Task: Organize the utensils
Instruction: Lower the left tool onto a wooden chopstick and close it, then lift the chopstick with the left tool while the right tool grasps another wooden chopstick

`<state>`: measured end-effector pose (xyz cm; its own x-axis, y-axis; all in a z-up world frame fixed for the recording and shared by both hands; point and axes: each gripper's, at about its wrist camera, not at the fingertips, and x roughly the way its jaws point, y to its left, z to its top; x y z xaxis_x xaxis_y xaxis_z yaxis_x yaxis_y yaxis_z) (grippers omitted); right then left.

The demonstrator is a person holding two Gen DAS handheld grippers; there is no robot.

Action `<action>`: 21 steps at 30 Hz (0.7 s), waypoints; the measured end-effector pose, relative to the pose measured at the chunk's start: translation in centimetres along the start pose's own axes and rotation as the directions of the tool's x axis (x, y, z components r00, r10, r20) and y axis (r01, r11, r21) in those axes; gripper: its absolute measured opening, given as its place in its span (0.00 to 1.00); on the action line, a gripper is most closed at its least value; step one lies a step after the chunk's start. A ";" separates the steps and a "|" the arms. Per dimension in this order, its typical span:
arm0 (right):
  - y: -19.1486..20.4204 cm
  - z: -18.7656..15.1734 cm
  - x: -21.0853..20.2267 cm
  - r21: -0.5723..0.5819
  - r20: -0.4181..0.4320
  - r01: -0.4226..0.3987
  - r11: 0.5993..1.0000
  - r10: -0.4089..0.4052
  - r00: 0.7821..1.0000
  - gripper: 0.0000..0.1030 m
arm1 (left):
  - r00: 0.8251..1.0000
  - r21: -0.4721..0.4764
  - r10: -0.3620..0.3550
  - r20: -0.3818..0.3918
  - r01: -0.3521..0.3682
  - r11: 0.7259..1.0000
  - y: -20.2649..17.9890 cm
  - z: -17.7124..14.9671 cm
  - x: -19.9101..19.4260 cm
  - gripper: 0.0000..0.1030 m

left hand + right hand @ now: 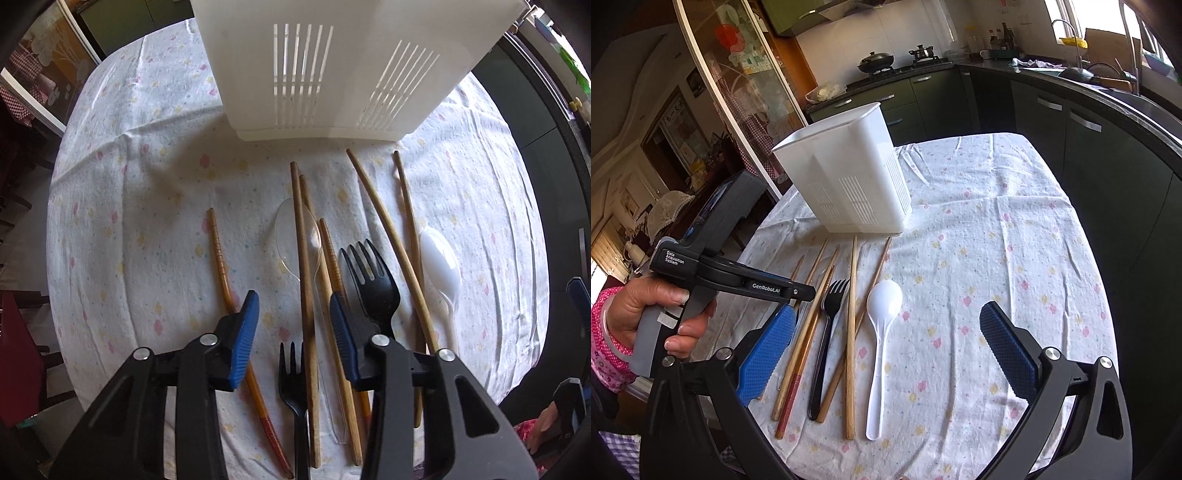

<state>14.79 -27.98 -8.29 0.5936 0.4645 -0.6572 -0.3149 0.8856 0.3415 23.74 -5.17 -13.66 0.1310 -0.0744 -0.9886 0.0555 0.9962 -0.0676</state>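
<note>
Left gripper (294,325) poised over wooden chopsticks (303,258), jaws part-spread and seemingly clear of them, right gripper (886,350) wide apart above white spoon (881,321), white caddy (846,170) beyond

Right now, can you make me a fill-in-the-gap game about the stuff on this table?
1. The tall slotted basket is coloured ____.
2. The forks on the cloth are coloured ____.
3. The spoon beside the chopsticks is coloured ____.
4. The tongs' pads are coloured ____.

Missing words: white, black, white, blue.
</note>
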 end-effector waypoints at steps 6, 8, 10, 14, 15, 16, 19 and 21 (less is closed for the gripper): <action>-0.2 -0.2 -0.4 0.007 0.006 0.002 1.000 -0.002 1.000 0.96 | 1.000 0.009 -0.012 -0.002 0.012 1.000 -1.0 0.0 0.3 0.09; -0.3 -0.3 -0.3 0.009 0.002 -0.001 1.000 0.001 1.000 0.96 | 1.000 0.011 -0.010 -0.001 0.010 1.000 -1.6 0.0 0.3 0.06; -0.2 -0.2 -0.1 0.009 -0.009 -0.008 1.000 0.008 1.000 0.96 | 1.000 0.018 -0.011 0.005 0.010 1.000 -2.1 -0.3 0.1 0.06; 0.5 0.5 1.3 -0.012 -0.061 -0.084 0.996 0.083 0.995 0.96 | 0.999 0.023 -0.030 0.030 0.029 0.999 -2.5 -0.6 -1.4 0.06; 0.7 1.0 1.9 -0.012 -0.087 -0.125 0.992 0.123 0.989 0.96 | 0.999 0.023 -0.031 0.040 0.030 0.999 -2.2 -0.6 -1.9 0.06; 1.0 1.6 2.5 -0.014 -0.116 -0.158 0.987 0.155 0.981 0.96 | 0.998 0.023 -0.033 0.049 0.032 0.999 -2.0 -0.8 -2.5 0.06; 2.3 3.2 4.9 -0.035 -0.201 -0.187 0.982 0.177 0.964 0.96 | 0.997 0.025 -0.039 0.068 0.038 0.999 -1.2 -1.4 -3.8 0.06; 3.5 4.0 6.7 -0.078 -0.254 -0.179 0.981 0.154 0.955 0.90 | 0.996 0.021 -0.047 0.076 0.045 0.999 -0.7 -1.9 -4.4 0.06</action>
<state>20.63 -21.81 -8.79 0.3301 0.5789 -0.7456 -0.4729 0.7850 0.4001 21.30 -5.45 -9.53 0.2027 -0.1241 -0.9713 0.0821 0.9906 -0.1094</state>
